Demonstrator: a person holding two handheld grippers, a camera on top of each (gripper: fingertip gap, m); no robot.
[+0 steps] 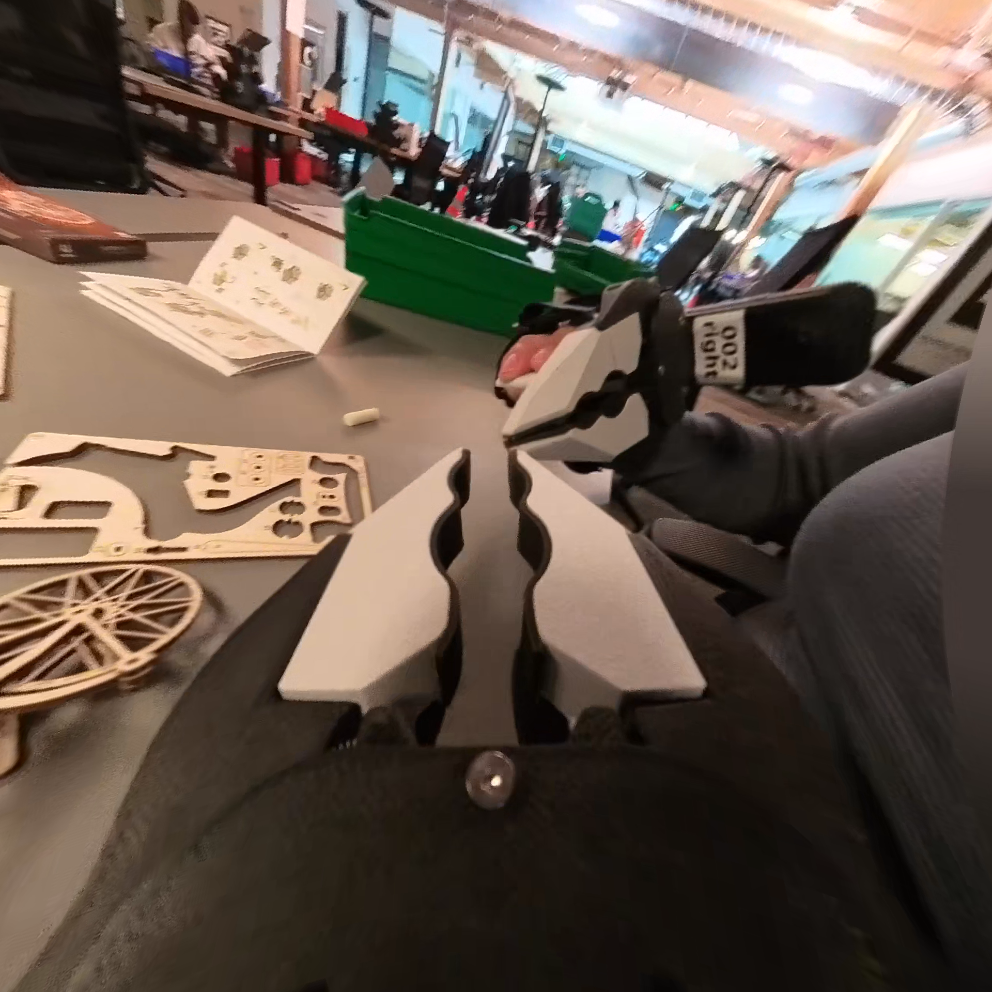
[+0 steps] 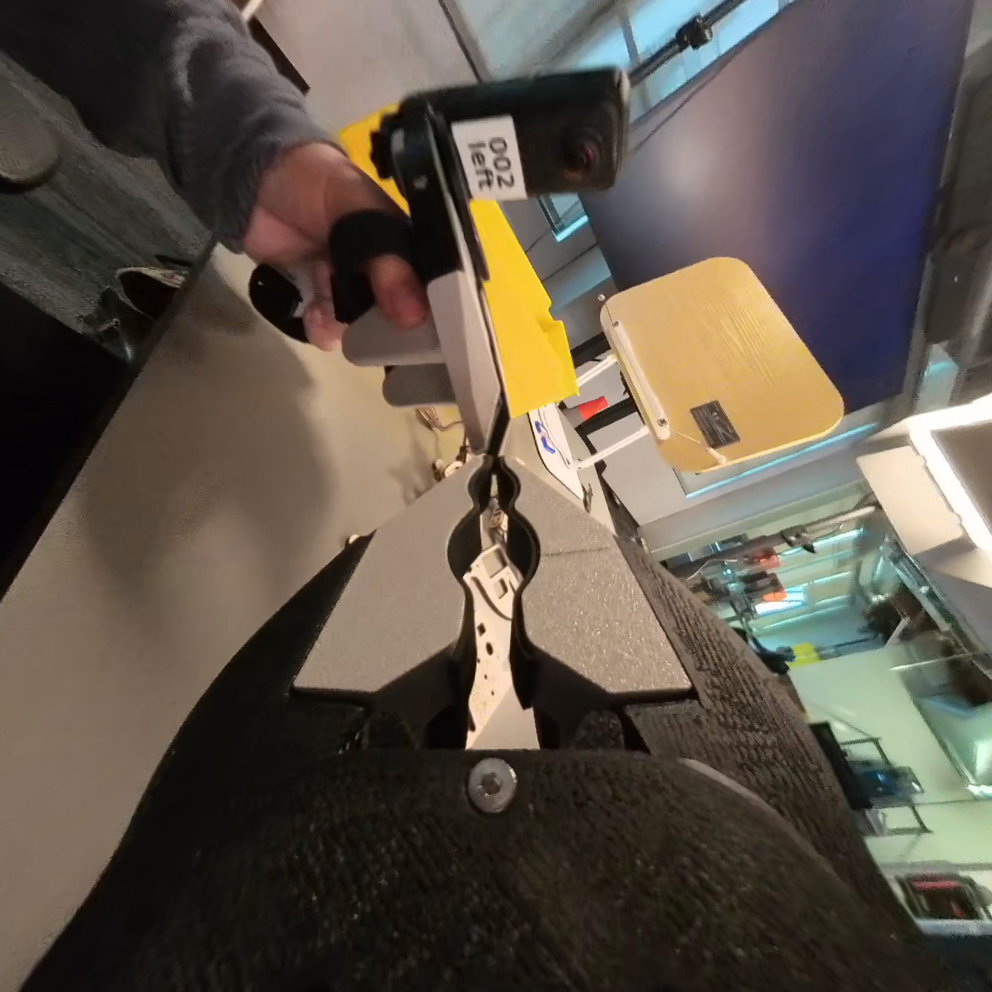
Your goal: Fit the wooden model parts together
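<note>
Grey tabletop [image 1: 134, 408] carries everything the job needs, spread out within reach of both tools. Largest on it, a green bin [image 1: 445, 268] sits at the far edge, well apart from the work. Nearer, an open instruction booklet [image 1: 241, 300] lies face up, presumably so the steps can be read while both hands are busy. In front of it lies a flat wooden sheet [image 1: 177, 504] with many pieces already punched out, and just beside that, closest to the camera, a spoked wooden wheel [image 1: 91, 628] assembly rests on the table, by the look of it partly built. Neither is being touched.

The left gripper [image 1: 487, 461] hangs over bare table to the right of the sheet, its fingers parted by a narrow gap and holding nothing. The right gripper [image 1: 507, 437] is turned on its side and points at the left one, tips nearly meeting. Its jaws are closed at the tips in both wrist views; whether some sliver of wood is pinched there cannot be told. Judging by this, the tools may be between parts.

Smallest, a pale stubby cylinder [image 1: 361, 416] lies loose on the table between booklet and grippers.
</note>
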